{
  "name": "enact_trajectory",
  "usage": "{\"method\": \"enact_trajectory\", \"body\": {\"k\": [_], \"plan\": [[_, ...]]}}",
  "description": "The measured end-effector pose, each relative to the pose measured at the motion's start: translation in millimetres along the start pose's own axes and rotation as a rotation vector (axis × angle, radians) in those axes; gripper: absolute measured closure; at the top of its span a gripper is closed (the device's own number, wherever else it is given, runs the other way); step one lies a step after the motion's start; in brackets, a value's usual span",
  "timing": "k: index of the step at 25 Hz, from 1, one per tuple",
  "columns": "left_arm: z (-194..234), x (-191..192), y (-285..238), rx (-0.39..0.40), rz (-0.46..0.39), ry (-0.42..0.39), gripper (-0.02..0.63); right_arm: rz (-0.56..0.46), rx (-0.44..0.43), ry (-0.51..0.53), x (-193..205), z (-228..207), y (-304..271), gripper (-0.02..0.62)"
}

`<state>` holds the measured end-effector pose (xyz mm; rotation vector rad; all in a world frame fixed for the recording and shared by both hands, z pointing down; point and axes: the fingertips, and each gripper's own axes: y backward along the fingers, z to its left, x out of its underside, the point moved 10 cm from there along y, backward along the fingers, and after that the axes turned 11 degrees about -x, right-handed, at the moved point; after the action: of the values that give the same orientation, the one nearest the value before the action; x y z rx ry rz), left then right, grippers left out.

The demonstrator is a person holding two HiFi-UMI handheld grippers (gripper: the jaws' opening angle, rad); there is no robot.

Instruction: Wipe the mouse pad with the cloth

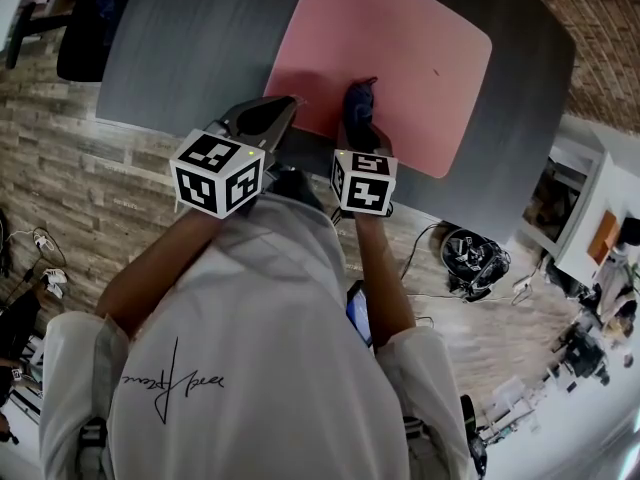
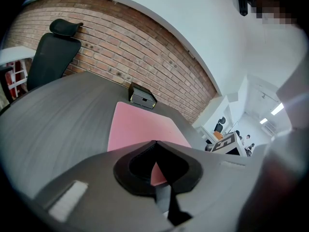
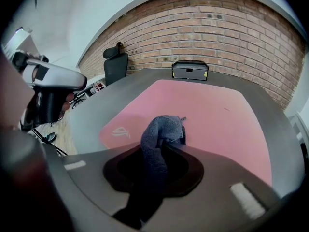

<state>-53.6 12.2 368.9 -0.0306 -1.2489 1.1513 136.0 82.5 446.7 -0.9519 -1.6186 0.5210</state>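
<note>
A: Head view sits high, looking steeply down over the person's back [image 1: 250,348] at the desk [image 1: 180,58] and the pink mouse pad [image 1: 410,58].

B: The left hand-held gripper [image 1: 292,101] camera rides low, close over the desk, facing along the pad toward the brick wall [image 2: 145,62].

A: The right hand-held gripper [image 1: 360,96] camera is just above the pad, squarer to that wall.

B: All 3 share the pad. The 2 gripper views share the black box [image 2: 142,96] and the office chair [image 2: 50,52]. Head and right share the cloth [image 3: 161,129].
</note>
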Motion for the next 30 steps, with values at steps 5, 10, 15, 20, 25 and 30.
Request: {"method": "enact_trajectory", "body": {"k": [5,10,15,20,25,30], "plan": [[2,1,2,-0.002,0.002,-0.001,0.595,-0.002,-0.026,-0.004,-1,10,-5,0.525],[8,1,6,-0.005,-0.004,0.005,0.595,-0.005,-0.04,-0.008,-4,20,-11,0.525],[11,0,8,-0.008,-0.005,0.01,0.595,-0.003,-0.059,-0.009,-8,27,-15,0.525],[16,-2,11,-0.014,-0.011,0.02,0.595,0.004,-0.083,0.001,-11,36,-21,0.525],[22,-3,12,-0.023,-0.015,0.026,0.595,0.009,-0.112,0.013,-15,46,-28,0.525],[27,-6,12,-0.033,-0.015,0.032,0.595,0.008,-0.13,0.017,-22,54,-35,0.525]]}}
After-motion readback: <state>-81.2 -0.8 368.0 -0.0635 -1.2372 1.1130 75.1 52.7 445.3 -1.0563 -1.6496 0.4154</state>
